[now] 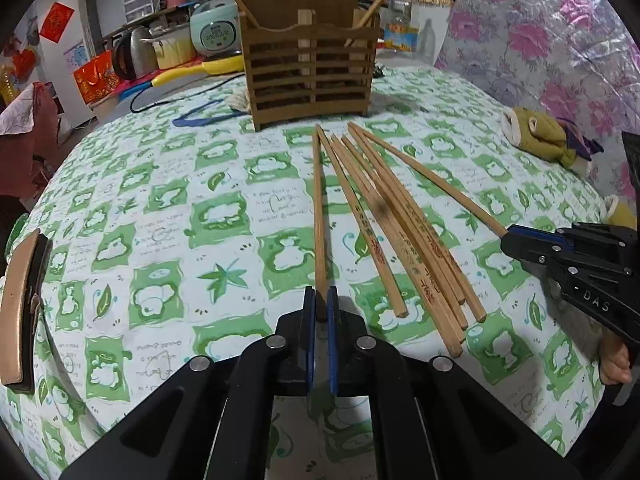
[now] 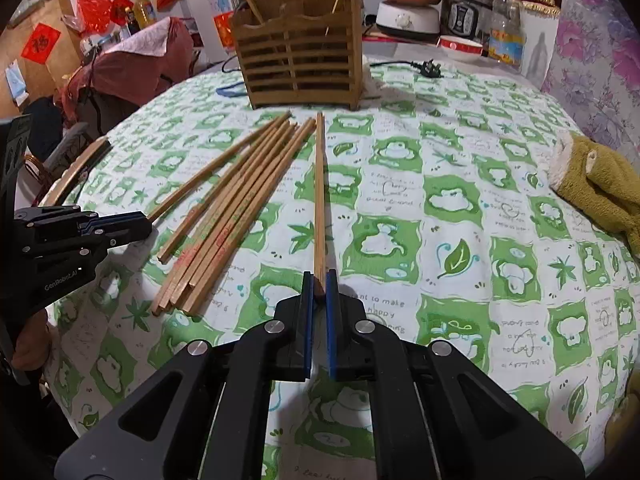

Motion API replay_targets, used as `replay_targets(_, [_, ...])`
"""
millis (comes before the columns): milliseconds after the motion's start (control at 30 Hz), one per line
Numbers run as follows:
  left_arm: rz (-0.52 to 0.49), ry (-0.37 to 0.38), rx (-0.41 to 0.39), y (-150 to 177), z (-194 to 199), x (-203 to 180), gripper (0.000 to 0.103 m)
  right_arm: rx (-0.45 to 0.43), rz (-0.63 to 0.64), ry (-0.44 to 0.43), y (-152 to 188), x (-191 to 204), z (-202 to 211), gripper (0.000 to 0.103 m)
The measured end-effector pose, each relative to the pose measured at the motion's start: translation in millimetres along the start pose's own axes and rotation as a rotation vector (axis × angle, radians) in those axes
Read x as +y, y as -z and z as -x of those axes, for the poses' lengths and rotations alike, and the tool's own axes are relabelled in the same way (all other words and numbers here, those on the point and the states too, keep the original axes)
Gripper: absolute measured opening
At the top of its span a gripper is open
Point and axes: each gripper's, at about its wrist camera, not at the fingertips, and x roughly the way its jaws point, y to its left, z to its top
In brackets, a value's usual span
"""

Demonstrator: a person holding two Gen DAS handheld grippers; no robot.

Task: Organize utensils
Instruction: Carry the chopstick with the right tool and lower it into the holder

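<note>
Several wooden chopsticks [image 1: 404, 236] lie fanned on the green patterned tablecloth in front of a slatted wooden utensil holder [image 1: 308, 64], which has two chopsticks standing in it. My left gripper [image 1: 321, 308] is shut on the near end of the leftmost chopstick [image 1: 318, 216]. My right gripper [image 2: 320, 284] is shut on the near end of the rightmost chopstick [image 2: 320, 192]. Both held chopsticks point at the holder [image 2: 300, 56]. The right gripper shows in the left wrist view [image 1: 510, 236]; the left one shows in the right wrist view [image 2: 146, 222].
A yellow-green stuffed toy [image 1: 544, 136] lies at the table's right. A black cord and plug [image 2: 428, 68] and a blue loop [image 1: 200, 116] lie near the holder. Kitchen appliances [image 2: 464, 8] and a bottle [image 2: 506, 28] stand behind. A curved chair back [image 1: 22, 308] is left.
</note>
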Motion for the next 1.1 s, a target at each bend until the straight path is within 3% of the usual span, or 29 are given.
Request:
replay_targets(367, [0.001, -0.037, -0.082, -14.8, 36.7, 0.2, 0.006, -0.184, -0.039, 0.038, -15.1, -11.9, 52.7, 0.007])
replay_targets(667, [0.011, -0.042, -0.183, -62.1, 82.1, 0.3, 0.006, -0.326, -0.041, 0.033, -59.4, -15.0, 103.4, 0.007])
replay_targets(1100, [0.016, -0.001, -0.257, -133.0, 122.9, 3.7, 0.006, -0.409, -0.023, -0.003, -110.0, -7.4, 130.7, 0.007])
